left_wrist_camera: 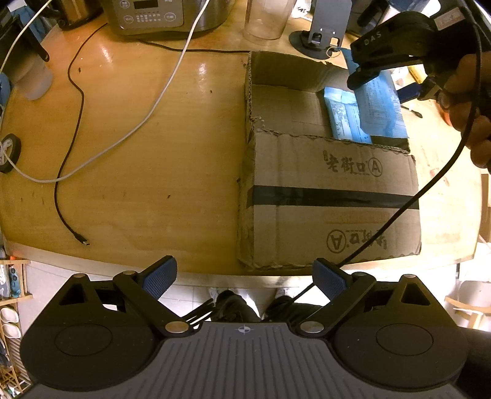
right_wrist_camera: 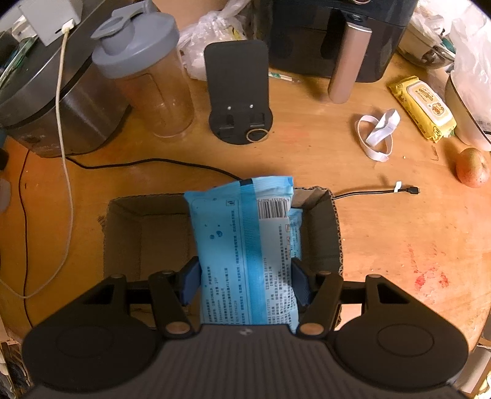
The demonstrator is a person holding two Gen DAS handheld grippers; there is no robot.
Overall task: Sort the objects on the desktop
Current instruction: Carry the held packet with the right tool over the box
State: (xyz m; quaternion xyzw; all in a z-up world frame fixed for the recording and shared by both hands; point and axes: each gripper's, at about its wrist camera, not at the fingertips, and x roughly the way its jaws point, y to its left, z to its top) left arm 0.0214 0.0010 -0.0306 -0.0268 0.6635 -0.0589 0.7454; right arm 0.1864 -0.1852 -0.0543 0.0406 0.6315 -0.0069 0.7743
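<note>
An open cardboard box (left_wrist_camera: 331, 196) stands on the wooden table (left_wrist_camera: 138, 129); it also shows in the right wrist view (right_wrist_camera: 122, 233). My right gripper (right_wrist_camera: 245, 280) is shut on a blue wet-wipe pack (right_wrist_camera: 245, 245) and holds it over the box's opening. In the left wrist view the right gripper (left_wrist_camera: 368, 69) hangs over the box's far right with that pack (left_wrist_camera: 382, 107). A second blue pack (left_wrist_camera: 343, 118) lies inside the box. My left gripper (left_wrist_camera: 244, 277) is open and empty at the table's near edge, left of the box front.
Black (left_wrist_camera: 66, 172) and white (left_wrist_camera: 147, 116) cables lie left of the box. A rice cooker (left_wrist_camera: 156, 13), shaker bottle (right_wrist_camera: 147, 76), phone stand (right_wrist_camera: 239, 92), yellow wipe pack (right_wrist_camera: 422, 107), white band (right_wrist_camera: 377, 132), fruit (right_wrist_camera: 471, 167) and short cable (right_wrist_camera: 377, 192) sit beyond.
</note>
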